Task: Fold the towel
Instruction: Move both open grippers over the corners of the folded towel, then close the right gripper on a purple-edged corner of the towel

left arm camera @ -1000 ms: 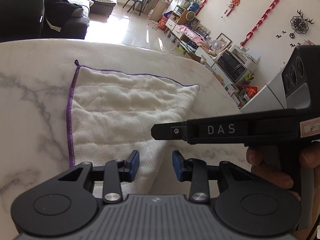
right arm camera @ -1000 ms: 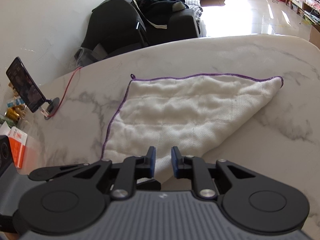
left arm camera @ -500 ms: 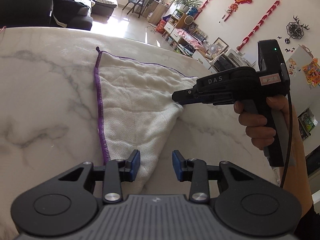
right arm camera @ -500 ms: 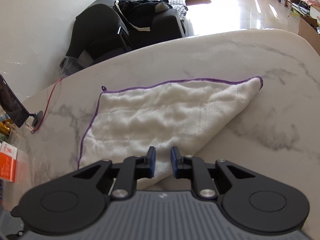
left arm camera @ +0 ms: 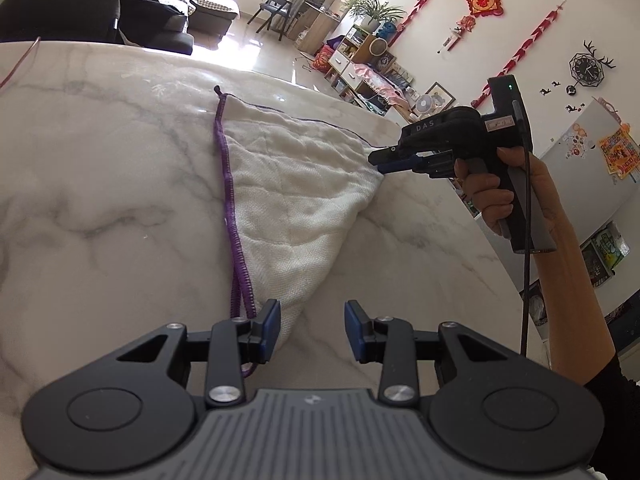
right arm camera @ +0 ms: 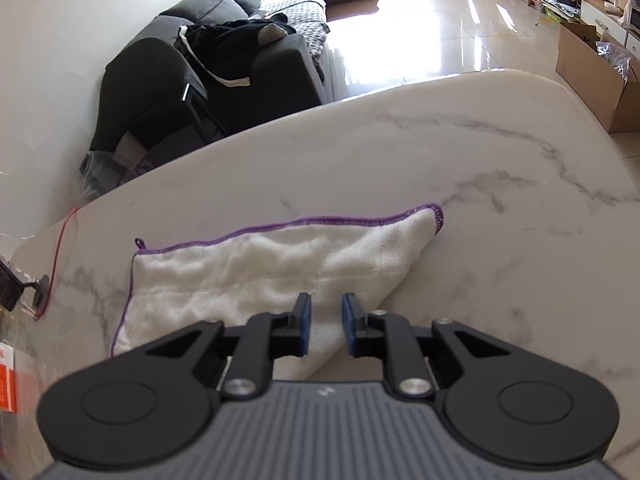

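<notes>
Left wrist view, one towel [left arm camera: 296, 196], two grippers, jaws apart

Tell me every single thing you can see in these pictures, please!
towel: one, white with purple edging, folded into a triangle, flat on the table
table: one, white marble with grey veins, under the towel
red cable: one, red, at the table's far left edge
sofa: one, dark grey, beyond the table, dark clothes piled on it
cardboard box: one, brown, on the shiny floor
wall clock: one, black, on the white wall
red hangings: several, red, on the same wall
left gripper: one, black with blue pads, open at the towel's near corner
right gripper: one, black with blue pads, open over the towel
hand: one, holding the right gripper's handle
</notes>
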`<control>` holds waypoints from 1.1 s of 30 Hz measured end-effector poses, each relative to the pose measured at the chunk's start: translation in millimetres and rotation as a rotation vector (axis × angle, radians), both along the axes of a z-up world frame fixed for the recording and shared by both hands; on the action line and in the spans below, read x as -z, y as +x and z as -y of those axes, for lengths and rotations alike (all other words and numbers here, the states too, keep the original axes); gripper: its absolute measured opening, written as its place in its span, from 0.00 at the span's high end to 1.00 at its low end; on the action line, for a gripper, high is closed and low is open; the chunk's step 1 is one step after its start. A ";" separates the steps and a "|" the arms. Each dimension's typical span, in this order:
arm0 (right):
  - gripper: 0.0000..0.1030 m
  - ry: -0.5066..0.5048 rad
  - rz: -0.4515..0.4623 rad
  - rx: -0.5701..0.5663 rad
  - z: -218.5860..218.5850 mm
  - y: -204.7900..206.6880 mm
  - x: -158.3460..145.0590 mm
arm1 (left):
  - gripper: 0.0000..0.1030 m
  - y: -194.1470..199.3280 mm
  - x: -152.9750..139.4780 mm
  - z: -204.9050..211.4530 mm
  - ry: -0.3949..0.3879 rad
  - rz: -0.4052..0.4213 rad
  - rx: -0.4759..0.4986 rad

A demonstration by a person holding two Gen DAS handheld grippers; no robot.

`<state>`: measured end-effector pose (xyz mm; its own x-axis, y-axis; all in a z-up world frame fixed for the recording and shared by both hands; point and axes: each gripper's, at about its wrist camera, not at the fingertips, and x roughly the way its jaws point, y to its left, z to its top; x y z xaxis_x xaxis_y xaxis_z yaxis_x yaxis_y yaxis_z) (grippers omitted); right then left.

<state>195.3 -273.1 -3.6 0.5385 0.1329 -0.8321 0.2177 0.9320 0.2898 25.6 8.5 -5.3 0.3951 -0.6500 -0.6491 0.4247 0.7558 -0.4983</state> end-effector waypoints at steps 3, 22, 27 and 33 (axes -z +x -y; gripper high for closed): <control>0.82 0.001 -0.002 0.013 6.6 4.4 0.8 | 0.65 -2.9 -0.8 -2.3 0.007 0.000 0.001; 0.82 -0.042 0.008 0.090 34.9 17.4 -5.0 | 0.65 -9.0 -8.2 -8.5 0.065 0.012 -0.007; 0.77 -0.062 0.017 0.114 40.3 17.6 -8.2 | 0.63 -8.7 -14.6 -8.8 0.069 0.025 -0.008; 0.70 -0.074 0.024 0.136 45.9 16.8 -10.4 | 0.59 -6.5 -17.1 -8.0 0.065 0.038 -0.008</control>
<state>212.0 -318.9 6.8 0.5669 -0.0036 -0.8237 0.3372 0.9134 0.2281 19.0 16.4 11.8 0.4254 -0.6039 -0.6741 0.4361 0.7894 -0.4320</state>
